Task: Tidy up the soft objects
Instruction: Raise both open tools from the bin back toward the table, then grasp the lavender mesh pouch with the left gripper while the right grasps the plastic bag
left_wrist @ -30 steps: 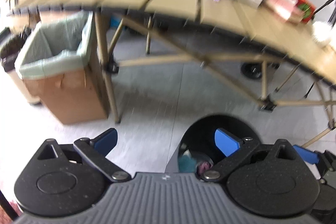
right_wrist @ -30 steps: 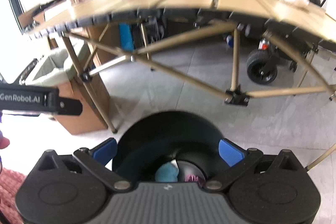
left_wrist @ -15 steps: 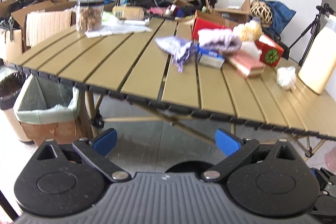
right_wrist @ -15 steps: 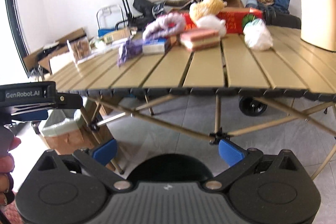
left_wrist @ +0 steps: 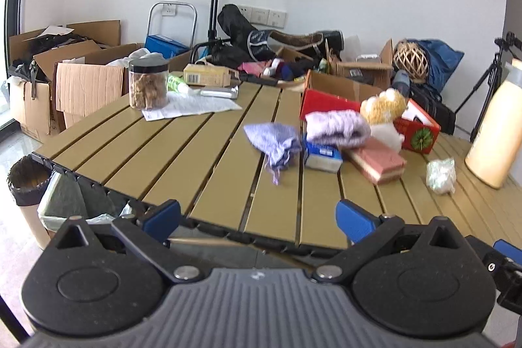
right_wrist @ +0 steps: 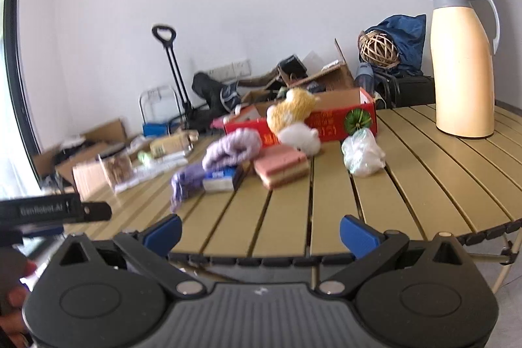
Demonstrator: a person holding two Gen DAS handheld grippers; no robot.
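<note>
Left gripper: fingers spread wide, empty, at the slatted table's near edge.
Right gripper: likewise spread, empty.
Soft objects: purple pouch, lilac knit and plush toy clustered mid-table beside the red box.

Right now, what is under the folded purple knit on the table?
The purple knit rests on a blue-and-white pack and partly on the pink sponge block. What lies beneath its middle is covered.
</note>
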